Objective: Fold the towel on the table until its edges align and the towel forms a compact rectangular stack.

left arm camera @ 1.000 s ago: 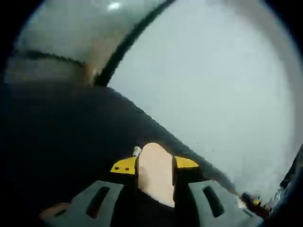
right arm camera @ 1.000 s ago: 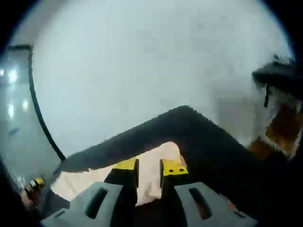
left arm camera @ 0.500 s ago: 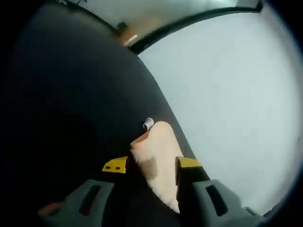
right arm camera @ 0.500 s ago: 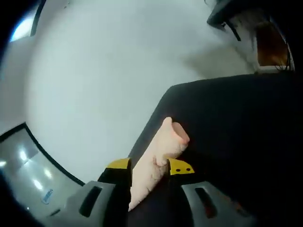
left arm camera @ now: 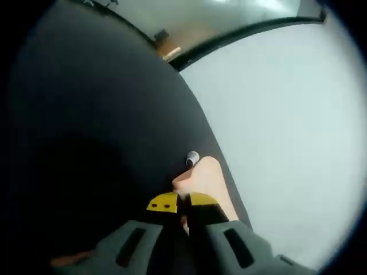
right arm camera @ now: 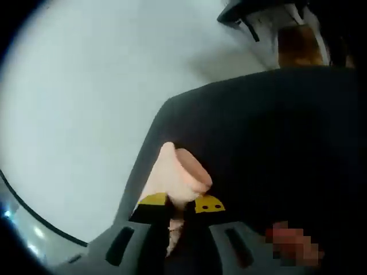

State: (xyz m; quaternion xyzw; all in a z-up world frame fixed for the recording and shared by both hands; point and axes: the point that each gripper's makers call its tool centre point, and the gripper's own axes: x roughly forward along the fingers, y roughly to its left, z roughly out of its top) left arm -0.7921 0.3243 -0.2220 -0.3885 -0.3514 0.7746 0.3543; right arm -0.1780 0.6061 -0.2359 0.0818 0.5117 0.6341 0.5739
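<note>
Dark towel [left arm camera: 97,132]: spread on the white table [left arm camera: 287,132] — pale underside rolled up at both pinched spots.
Left gripper [left arm camera: 182,203]: jaws pressed together on the towel's edge (small tag beside).
Right gripper [right arm camera: 180,203]: clamps the towel's rolled edge.

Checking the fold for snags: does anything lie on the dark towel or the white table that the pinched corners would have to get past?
Nothing visible does. The left gripper and right gripper each pinch a pale corner of the towel; its dark surface and the table beside it look bare.
</note>
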